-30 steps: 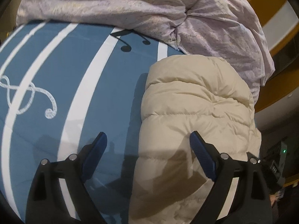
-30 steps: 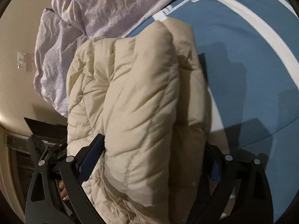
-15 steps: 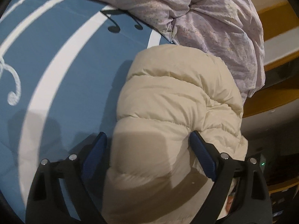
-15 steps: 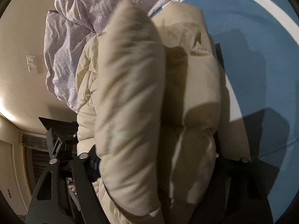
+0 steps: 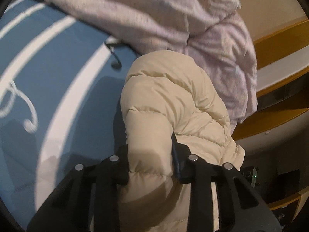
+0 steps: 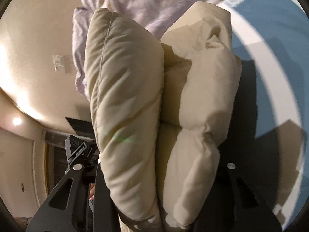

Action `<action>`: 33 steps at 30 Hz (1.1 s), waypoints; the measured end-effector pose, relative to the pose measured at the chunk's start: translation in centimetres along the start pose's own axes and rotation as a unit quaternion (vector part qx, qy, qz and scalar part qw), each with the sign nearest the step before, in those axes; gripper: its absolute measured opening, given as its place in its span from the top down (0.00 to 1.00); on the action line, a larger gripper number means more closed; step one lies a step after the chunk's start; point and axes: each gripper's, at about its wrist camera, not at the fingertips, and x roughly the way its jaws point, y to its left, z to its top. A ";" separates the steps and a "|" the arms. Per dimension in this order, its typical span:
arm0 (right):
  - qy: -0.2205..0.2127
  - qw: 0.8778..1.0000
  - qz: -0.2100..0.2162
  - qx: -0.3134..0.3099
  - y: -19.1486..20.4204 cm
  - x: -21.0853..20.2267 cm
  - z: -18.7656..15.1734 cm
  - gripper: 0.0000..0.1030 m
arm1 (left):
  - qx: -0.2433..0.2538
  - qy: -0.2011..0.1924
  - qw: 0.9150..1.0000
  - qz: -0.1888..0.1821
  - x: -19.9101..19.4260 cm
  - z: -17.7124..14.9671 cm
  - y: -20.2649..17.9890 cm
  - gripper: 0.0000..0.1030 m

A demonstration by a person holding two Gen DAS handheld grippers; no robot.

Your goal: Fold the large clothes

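A cream puffer jacket (image 5: 173,104) lies bunched on a blue bedsheet (image 5: 58,77) with white stripes and music notes. My left gripper (image 5: 150,154) is shut on a thick fold at the jacket's near end. In the right wrist view the jacket (image 6: 125,96) fills the middle, doubled into two puffy rolls and lifted off the sheet. My right gripper (image 6: 160,183) is shut on those rolls, and its fingertips are hidden by the fabric.
A crumpled lilac duvet (image 5: 173,19) is heaped at the far side of the bed, touching the jacket; it also shows in the right wrist view (image 6: 135,0). Yellow wooden shelving (image 5: 280,61) and a cream wall (image 6: 38,48) lie past the bed edge.
Both grippers have closed on the jacket. The right gripper has lifted and tilted its end up, folding the fabric into two rolls. The left gripper moved in over the jacket's near end.
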 end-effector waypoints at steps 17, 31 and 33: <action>0.039 0.996 -0.053 -0.058 3.5 8.8 3.6 0.65 | 0.025 -0.059 0.993 0.095 -2.5 3.8 3.5 0.69; 0.009 0.985 -0.156 -0.078 5.6 8.4 3.0 0.33 | 0.077 -0.066 0.981 0.163 -1.7 3.4 2.9 0.53; -0.008 0.981 -0.174 -0.082 5.9 7.7 3.0 0.32 | 0.089 -0.072 0.977 0.178 -1.9 3.4 2.6 0.50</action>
